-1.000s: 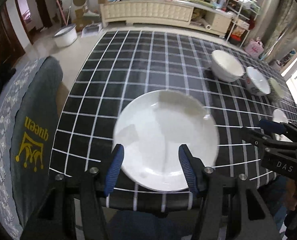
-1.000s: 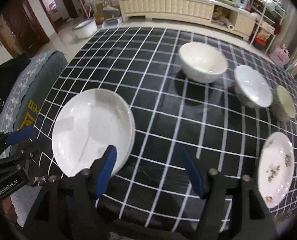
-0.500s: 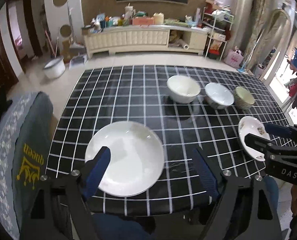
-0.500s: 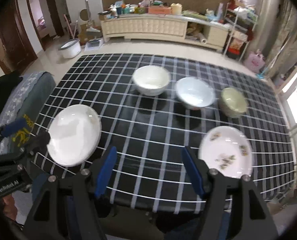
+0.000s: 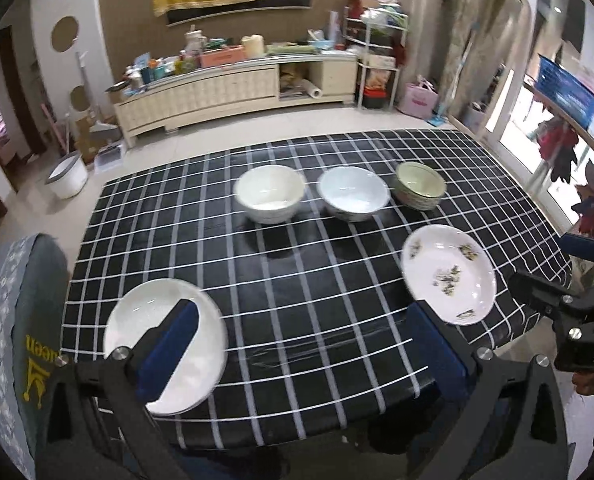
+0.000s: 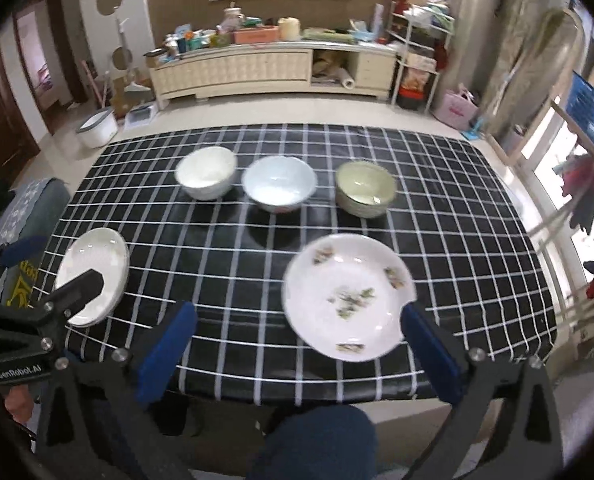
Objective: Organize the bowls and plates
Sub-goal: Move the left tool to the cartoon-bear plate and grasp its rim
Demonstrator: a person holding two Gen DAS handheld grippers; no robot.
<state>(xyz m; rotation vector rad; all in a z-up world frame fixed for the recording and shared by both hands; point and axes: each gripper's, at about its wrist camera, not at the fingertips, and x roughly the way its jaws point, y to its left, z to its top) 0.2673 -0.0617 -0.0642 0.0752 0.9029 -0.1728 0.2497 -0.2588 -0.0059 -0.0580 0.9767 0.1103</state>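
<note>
Both my left gripper (image 5: pixel 305 344) and right gripper (image 6: pixel 297 344) are opening, empty; next I'd grasp the floral plate (image 6: pixel 347 296) for stacking

We read the tablecloth (image 5: pixel 297 292) as glossy black wipe-clean sheet with a white grid; it throws glare streaks near the front edge. The plain plate (image 5: pixel 137 320), flowered plate (image 6: pixel 349 296) and three bowls, white (image 5: pixel 269 194), pale blue (image 5: pixel 353 194), green-rimmed (image 5: pixel 419 186), all look like smooth glazed ceramic. Gripper pads (image 5: pixel 169 348) look like matt blue rubber or foam on matt black plastic arms with bright metal screws. The chair cover (image 5: pixel 21 320) is grey woven cloth, matt.
</note>
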